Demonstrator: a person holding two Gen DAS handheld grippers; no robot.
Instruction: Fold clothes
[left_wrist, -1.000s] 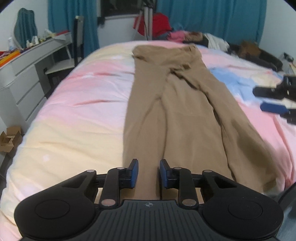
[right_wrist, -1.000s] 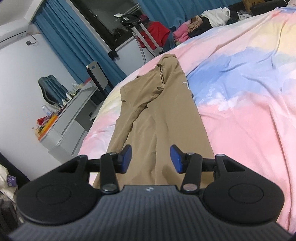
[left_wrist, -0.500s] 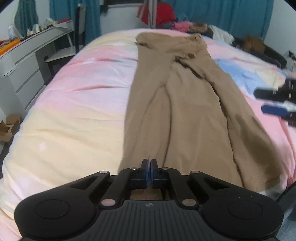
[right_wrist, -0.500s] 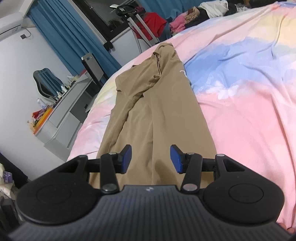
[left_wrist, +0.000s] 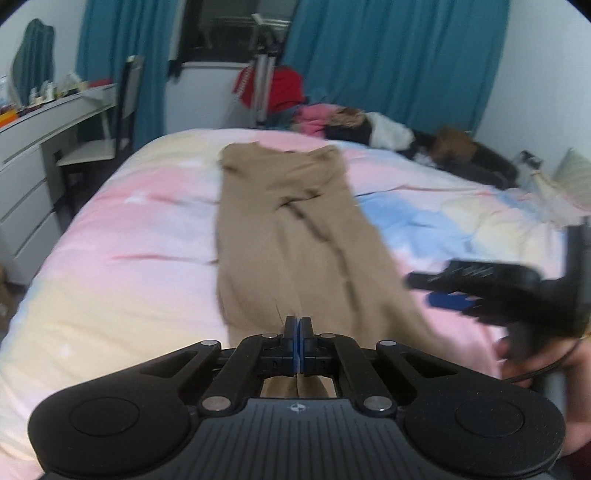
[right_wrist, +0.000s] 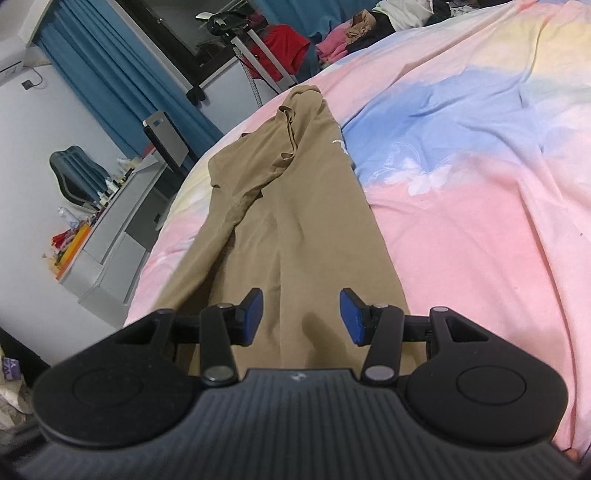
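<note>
While the trousers (left_wrist: 295, 229) are lying lengthwise mid-frame on the bed (left_wrist: 122, 229), I am pinching their near hem in the fully closed left gripper (left_wrist: 297, 328). Right gripper (right_wrist: 301, 315) is hovering half open, empty, over the other leg; next I am judging it needs to clamp that hem.

Near hem of tan trousers (left_wrist: 295, 236) hidden behind left gripper (left_wrist: 297, 325) body; fabric between the pressed-together pads hard to make out. Right gripper (left_wrist: 447, 295) motion-blurred at right edge of left view, partly cut off; hand (left_wrist: 532, 358) under it smeared, mostly out of frame. Clothes pile (left_wrist: 351, 122) at far end of bed too soft to sort. Desk (right_wrist: 110, 221) clutter at left too small to identify. Trouser cuffs in right view covered by gripper housing.
</note>
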